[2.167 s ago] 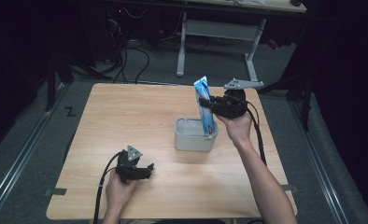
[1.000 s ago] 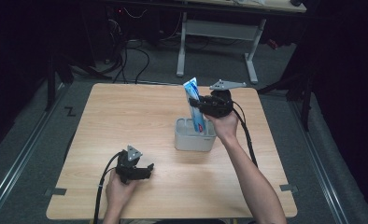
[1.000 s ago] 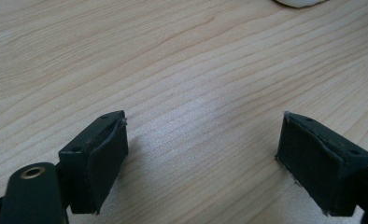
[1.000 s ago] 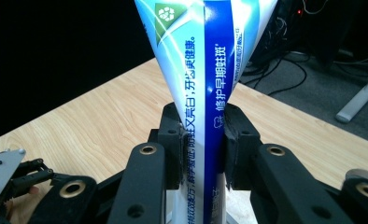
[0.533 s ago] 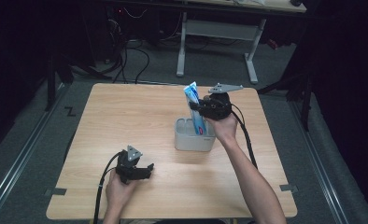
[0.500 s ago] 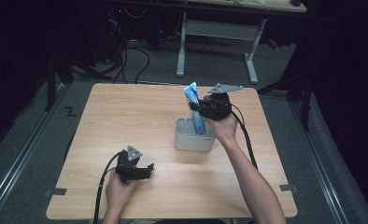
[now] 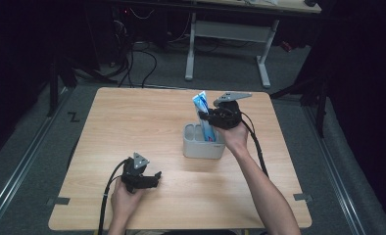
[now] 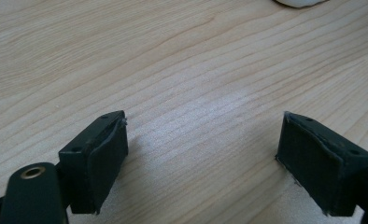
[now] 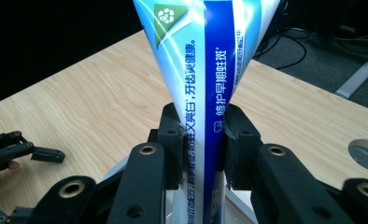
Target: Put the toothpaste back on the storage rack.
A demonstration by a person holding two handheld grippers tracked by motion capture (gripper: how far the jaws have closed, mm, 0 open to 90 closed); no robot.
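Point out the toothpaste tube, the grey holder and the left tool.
toothpaste tube (image 9: pixel 205 70), right gripper view, printed front above the jaws.
grey holder (image 7: pixel 203 149), high view, front wall.
left tool (image 7: pixel 152 178), high view, between its open jaw tips.

Lighting: your table (image 7: pixel 132 127) is evenly lit from above; surroundings fall to near black. Shadows: soft, short. Glare: a pale sheen on the wood between your left gripper's (image 8: pixel 205 154) jaws, and on the toothpaste tube (image 9: pixel 205 70). Focus: nearest jaw parts slightly soft.
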